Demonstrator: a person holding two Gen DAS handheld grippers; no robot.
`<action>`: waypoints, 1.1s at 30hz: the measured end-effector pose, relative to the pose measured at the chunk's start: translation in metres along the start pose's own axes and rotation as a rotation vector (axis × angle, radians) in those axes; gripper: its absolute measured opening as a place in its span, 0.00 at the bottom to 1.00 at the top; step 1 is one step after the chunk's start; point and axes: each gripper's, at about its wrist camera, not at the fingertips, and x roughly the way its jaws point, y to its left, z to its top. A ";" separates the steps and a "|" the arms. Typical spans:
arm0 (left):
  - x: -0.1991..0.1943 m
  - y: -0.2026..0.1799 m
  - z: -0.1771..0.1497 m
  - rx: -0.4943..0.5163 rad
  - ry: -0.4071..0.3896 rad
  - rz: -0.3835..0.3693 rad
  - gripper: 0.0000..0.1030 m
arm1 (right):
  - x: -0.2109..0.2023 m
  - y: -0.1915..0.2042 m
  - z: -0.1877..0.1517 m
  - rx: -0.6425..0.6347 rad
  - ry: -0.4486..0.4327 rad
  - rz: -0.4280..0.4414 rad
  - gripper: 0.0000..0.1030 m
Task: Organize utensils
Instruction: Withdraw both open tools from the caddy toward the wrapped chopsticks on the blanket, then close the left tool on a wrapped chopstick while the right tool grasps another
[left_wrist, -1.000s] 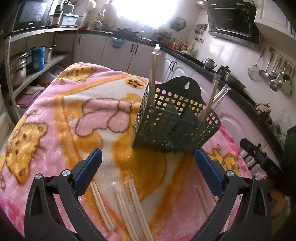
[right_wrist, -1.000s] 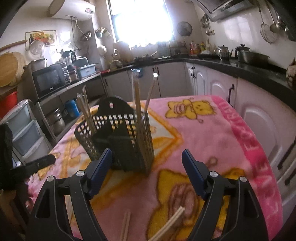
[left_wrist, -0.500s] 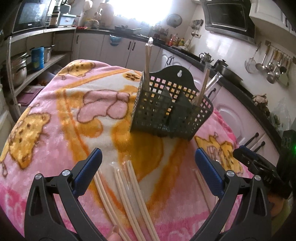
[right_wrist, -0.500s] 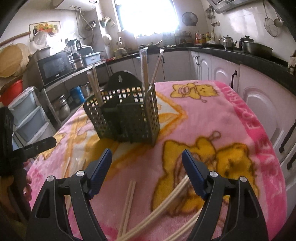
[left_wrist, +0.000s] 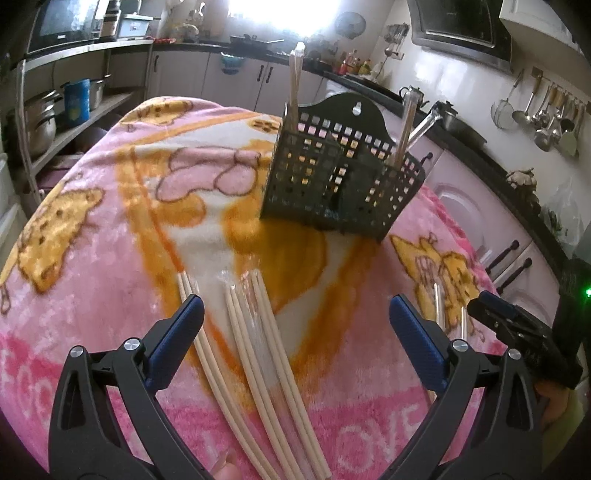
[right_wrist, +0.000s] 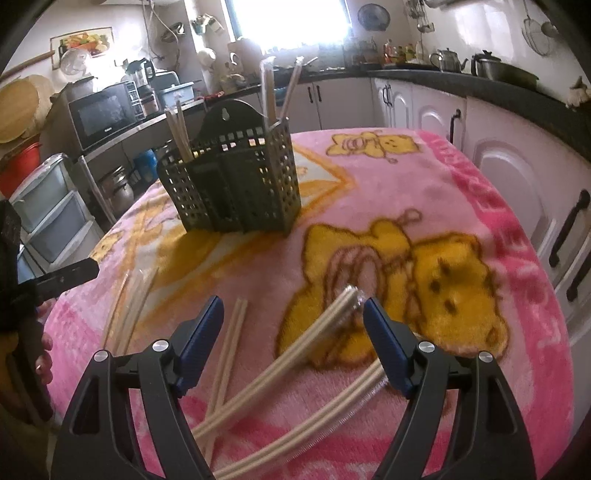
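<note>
**Both grippers spread over loose chopsticks, nothing gripped**

While the dark perforated utensil holder (left_wrist: 341, 173) stands upright mid-table on the pink cartoon blanket (left_wrist: 110, 236), the loose chopsticks lie flat on the near side of it.

Left gripper (left_wrist: 295, 317): jaws wide apart, nothing between the pads. A bundle of pale chopsticks in clear wrap (left_wrist: 266, 354) lies on the blanket in the gap between the fingers, running toward the camera. A separate pair (left_wrist: 199, 339) lies just beside the left finger and passes under its tip in the view. Contact: cannot tell.

Right gripper (right_wrist: 293, 319): jaws wide apart, nothing clamped. A wrapped pair of chopsticks (right_wrist: 295, 354) lies diagonally between the fingers, its far end close to the right finger. Another wrapped pair (right_wrist: 314, 417) curves along the blanket nearer the camera. An unwrapped pair (right_wrist: 229, 347) lies just inside the left finger.

Holder contents: chopsticks stand upright in the end compartments, some still in wrap (right_wrist: 267, 92). The middle compartment's contents can't be made out.

Right gripper also shows at the right edge of the left wrist view.
</note>
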 end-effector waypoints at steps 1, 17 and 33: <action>0.001 0.000 -0.002 -0.002 0.005 0.000 0.89 | 0.000 -0.001 -0.001 0.001 0.003 0.000 0.73; 0.004 0.049 -0.028 -0.160 0.077 -0.004 0.85 | 0.022 -0.013 -0.005 0.031 0.112 0.029 0.73; 0.036 0.099 -0.005 -0.389 0.188 -0.131 0.50 | 0.072 -0.049 0.024 0.276 0.371 0.110 0.57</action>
